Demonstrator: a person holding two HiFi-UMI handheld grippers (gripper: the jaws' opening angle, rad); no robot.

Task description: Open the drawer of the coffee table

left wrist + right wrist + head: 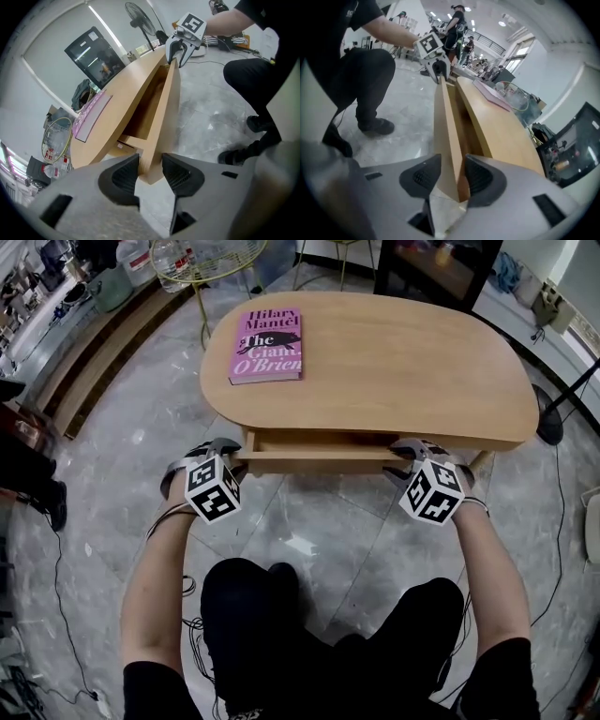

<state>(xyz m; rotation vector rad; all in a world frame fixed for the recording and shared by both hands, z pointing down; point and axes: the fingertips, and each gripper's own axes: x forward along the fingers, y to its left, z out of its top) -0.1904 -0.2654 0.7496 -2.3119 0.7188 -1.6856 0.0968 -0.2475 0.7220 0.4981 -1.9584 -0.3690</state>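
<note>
Obs.: the person crouches at the near side of the oval wooden counter point(403, 362), which fills the upper half of the head view. The drawer point(319, 439) sits under its near edge at frame centre and is out by a narrow slot only, with a strip of its inside showing between the counter edge and the drawer front point(319, 461). The left gripper point(232, 456) is at the front's left end and the right gripper point(410, 457) at its right end. In each gripper view the jaws straddle the thickness of the front panel, one pad on its outer face and one on its inner face, pinching the board. No handle is visible on the front. That is likely why the panel itself is gripped by its thickness. Holding both ends at once probably keeps the pull even, so the drawer should not skew on its runners. Both grippers angle downward onto the panel's top edge, which suits a pull toward the bottom of the head view. A pink book point(268, 345) lies flat at the counter's upper left, well apart from the drawer, so it plays no part. Judgement: opening has begun and most of the travel is left. Risk: the pads may slip off the smooth board if one side leads.
</note>
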